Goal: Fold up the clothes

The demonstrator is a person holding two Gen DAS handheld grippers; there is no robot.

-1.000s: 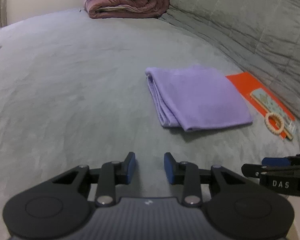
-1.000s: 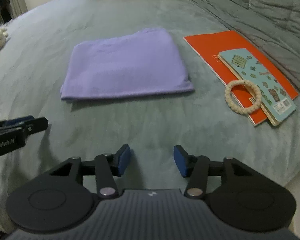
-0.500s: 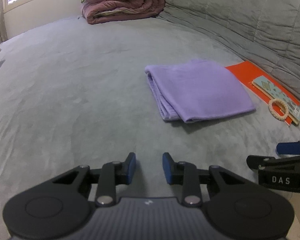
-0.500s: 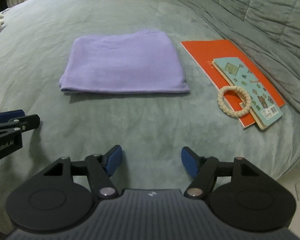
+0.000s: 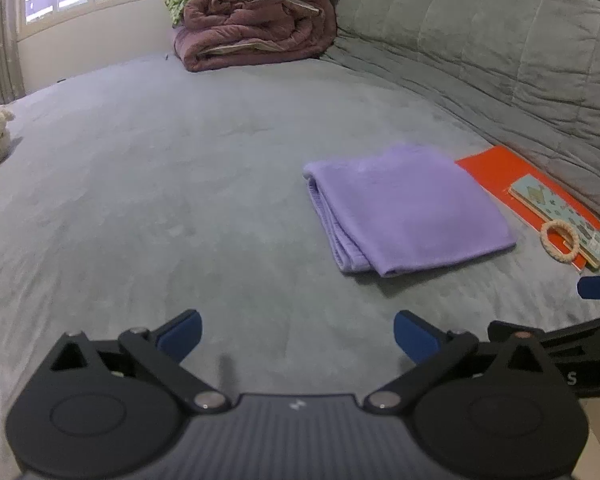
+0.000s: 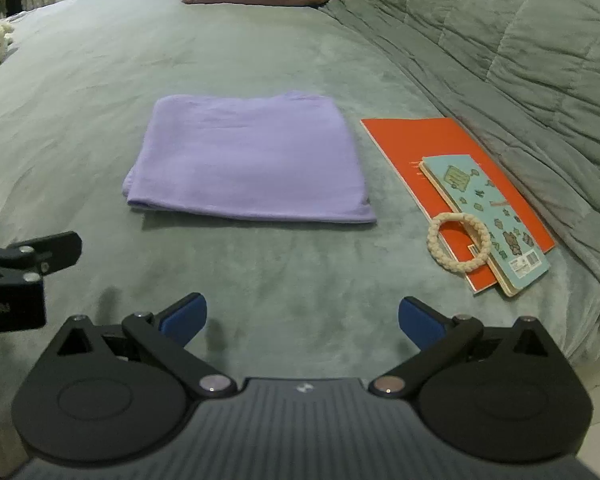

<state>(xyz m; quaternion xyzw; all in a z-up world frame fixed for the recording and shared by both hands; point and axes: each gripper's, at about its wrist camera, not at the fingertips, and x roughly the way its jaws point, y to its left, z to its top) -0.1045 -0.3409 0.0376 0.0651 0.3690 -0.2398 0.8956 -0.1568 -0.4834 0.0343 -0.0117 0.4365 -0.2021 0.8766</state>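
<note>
Both grippers spreading wide over the bed, nothing in either one.

The left gripper point(image 5: 296, 334) has its blue fingers point(image 5: 180, 332) far apart and still opening, with only bare grey bed point(image 5: 160, 184) between them, not touching anything. Same deal with the right gripper point(image 6: 302, 320): fingers point(image 6: 418, 322) wide, opening, empty. The purple cloth point(image 6: 248, 160) is folded into a neat rectangle and lies flat on the bed, well ahead of both grippers, clear of them. Just to its right there's an orange notebook point(image 6: 420, 140) with a light blue booklet point(image 6: 488, 216) on top, and a cream braided ring point(image 6: 458, 247) resting across both. A rolled maroon blanket point(image 5: 256, 28) sits at the far end.
</note>
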